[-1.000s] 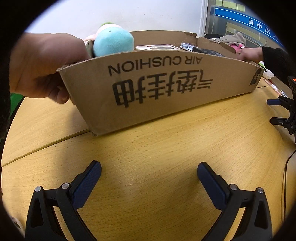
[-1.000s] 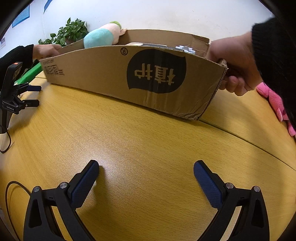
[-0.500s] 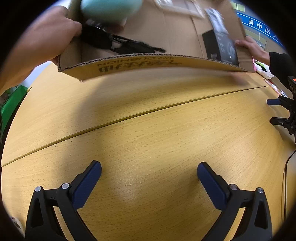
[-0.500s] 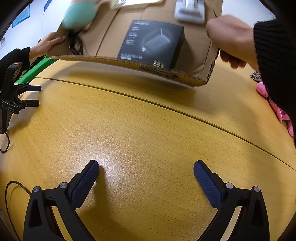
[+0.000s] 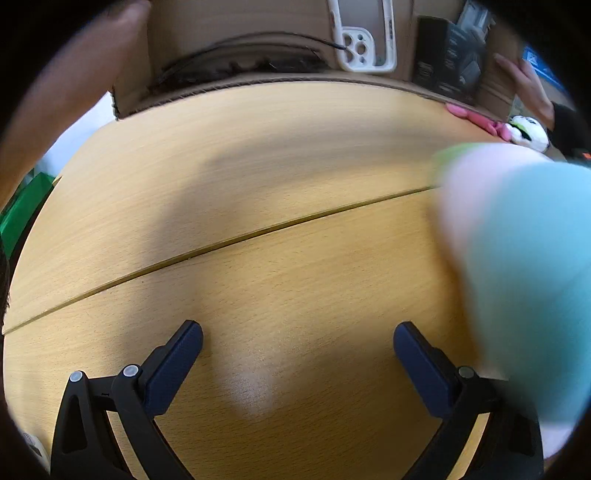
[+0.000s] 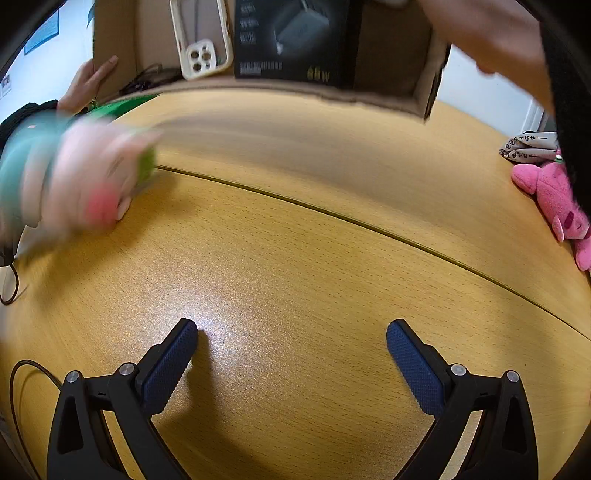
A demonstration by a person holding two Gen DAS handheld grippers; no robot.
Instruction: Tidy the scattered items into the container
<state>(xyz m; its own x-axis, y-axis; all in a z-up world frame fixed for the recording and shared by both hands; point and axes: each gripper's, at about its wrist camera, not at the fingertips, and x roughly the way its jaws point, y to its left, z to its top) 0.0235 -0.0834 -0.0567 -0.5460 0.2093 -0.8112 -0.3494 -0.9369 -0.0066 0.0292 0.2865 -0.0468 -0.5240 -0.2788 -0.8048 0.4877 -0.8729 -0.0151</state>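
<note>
So both grippers are just parked low over the wooden table (image 5: 258,177), one per camera. The left gripper (image 5: 297,341) has its two blue-padded fingers spread wide with nothing between them, and the right gripper (image 6: 291,338) is the same, fingers apart and holding nothing.

The one cardboard box (image 5: 240,33) is up at the far side, tipped so its open mouth faces the cameras, and two bare hands grip its ends: one hand (image 6: 491,33) on the right end in the right view, the other hand (image 6: 86,79) on the left end. Inside the box I count three things: one white phone case (image 6: 201,40) with the camera cutout showing, one black charger box (image 6: 295,37) beside it, and one tangle of black cable (image 5: 236,62) lying along the lower wall.

One teal and pink plush toy (image 6: 70,173) is out of the box, totally smeared by motion blur, so can't tell if it's touching the table or not. In the left view it fills the right side, close to the lens.

Off at the right table edge there's one pink plush (image 6: 557,195), with a grey cloth thing with writing (image 6: 528,146) just behind it
</note>
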